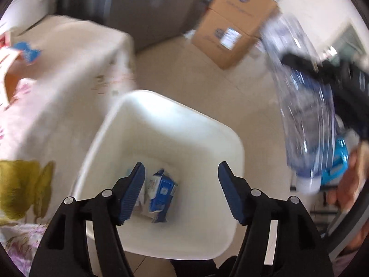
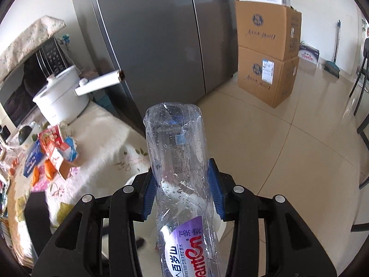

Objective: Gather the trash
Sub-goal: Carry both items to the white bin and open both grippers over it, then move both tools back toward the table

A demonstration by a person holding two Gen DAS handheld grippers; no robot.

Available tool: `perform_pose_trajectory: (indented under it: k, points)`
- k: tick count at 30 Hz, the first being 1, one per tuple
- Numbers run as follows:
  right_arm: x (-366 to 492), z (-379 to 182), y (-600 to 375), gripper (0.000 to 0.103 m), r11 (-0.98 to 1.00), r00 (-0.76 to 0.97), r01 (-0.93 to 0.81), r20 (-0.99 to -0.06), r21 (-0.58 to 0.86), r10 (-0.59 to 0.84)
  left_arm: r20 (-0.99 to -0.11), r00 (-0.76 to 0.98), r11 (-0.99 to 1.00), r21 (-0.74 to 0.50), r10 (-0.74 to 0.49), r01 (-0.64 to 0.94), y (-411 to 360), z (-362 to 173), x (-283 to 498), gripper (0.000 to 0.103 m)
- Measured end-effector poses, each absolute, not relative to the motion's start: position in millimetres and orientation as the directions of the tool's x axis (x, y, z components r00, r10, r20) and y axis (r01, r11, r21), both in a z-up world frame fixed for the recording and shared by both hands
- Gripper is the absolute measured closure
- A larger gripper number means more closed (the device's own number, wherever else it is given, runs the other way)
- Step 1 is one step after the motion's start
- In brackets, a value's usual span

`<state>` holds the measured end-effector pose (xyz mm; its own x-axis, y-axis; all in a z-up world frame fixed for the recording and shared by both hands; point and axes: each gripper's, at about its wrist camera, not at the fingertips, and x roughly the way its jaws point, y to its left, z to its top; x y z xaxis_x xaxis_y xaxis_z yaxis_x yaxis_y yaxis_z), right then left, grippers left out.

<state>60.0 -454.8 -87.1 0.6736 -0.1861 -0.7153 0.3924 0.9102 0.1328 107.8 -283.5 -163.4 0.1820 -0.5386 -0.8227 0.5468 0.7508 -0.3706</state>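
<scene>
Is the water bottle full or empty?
Empty. The bottle in the right gripper is see-through, with only droplets inside and no water level.

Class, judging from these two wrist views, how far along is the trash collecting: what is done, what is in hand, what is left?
Done: a blue packet lies in the white bin, under the open left gripper. In hand: the right gripper grips a plastic bottle, not yet binned. Left: cartons and wrappers remain on the table.

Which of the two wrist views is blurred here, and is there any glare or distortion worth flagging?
Left wrist view: motion blur smears the tablecloth, cardboard boxes and plastic bottle; the left gripper and white bin stay fairly sharp. Right wrist view: sharp throughout, window light glaring off the floor tiles. Both views: fisheye bending and dark corners.
</scene>
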Motion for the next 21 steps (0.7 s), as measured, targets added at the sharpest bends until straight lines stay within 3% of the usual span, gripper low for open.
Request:
perform_pose_trajectory:
  k: [7,10,21]
  points:
    - [80.8,-127.3,-429.2,0.063,0.933,0.543,0.347,-0.832,0.098,-0.115,-0.813,0.208,0.799,-0.424,-0.543,0.426,-253.7,-158.0,141.0,0.038]
    - [85.8,-146.8,-420.5,0.058,0.937,0.476,0.335,-0.876,0.096,-0.080,-0.806,0.234,0.804,-0.420,-0.544,0.421,-245.5,-151.7,140.9,0.037]
    - [86.3,-132.1,-403.0,0.041,0.938,0.524,0.347,-0.828,-0.009,-0.202,-0.765,0.415,0.842,-0.298,-0.493,0.450,-241.5,-121.3,132.8,0.029]
